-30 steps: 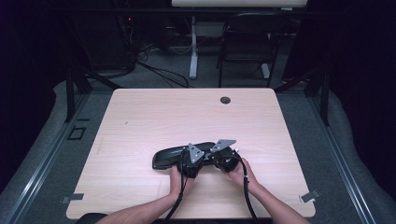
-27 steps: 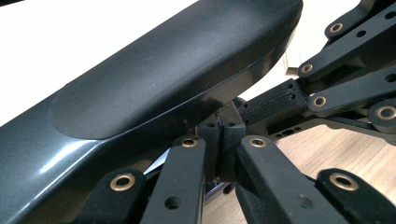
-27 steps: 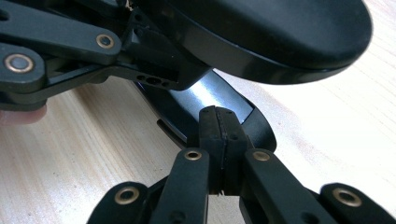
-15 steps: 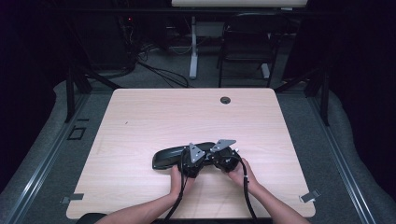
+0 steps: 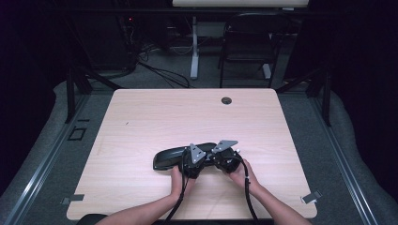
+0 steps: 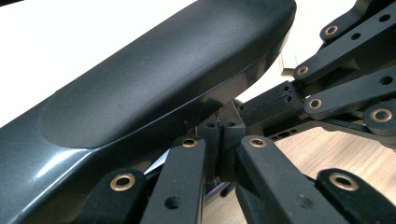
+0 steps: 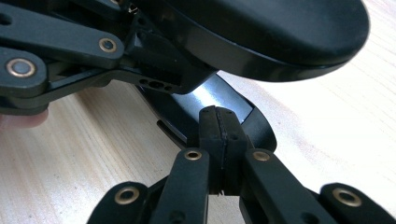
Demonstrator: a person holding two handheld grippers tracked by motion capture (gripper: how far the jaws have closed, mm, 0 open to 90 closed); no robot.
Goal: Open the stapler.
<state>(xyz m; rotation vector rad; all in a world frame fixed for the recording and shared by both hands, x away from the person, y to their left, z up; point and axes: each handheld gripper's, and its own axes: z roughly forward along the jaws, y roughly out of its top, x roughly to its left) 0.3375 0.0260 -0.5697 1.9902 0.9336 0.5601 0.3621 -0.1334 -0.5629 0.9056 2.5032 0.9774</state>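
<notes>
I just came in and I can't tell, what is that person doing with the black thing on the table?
A person holds a gripper in each hand at a wooden table. The left gripper and the right gripper both have their jaws pressed shut, side by side against a long black case lying near the table's front. Whether either one actually pinches it, I can't tell.

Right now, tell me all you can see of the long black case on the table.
The case is a long, rounded black shell, matte on top with a glossy band along its side, plastic by its look. It lies flat on the wooden table, near the person's edge. Both grippers, left and right, sit shut at its right end; actual contact is unclear.
</notes>
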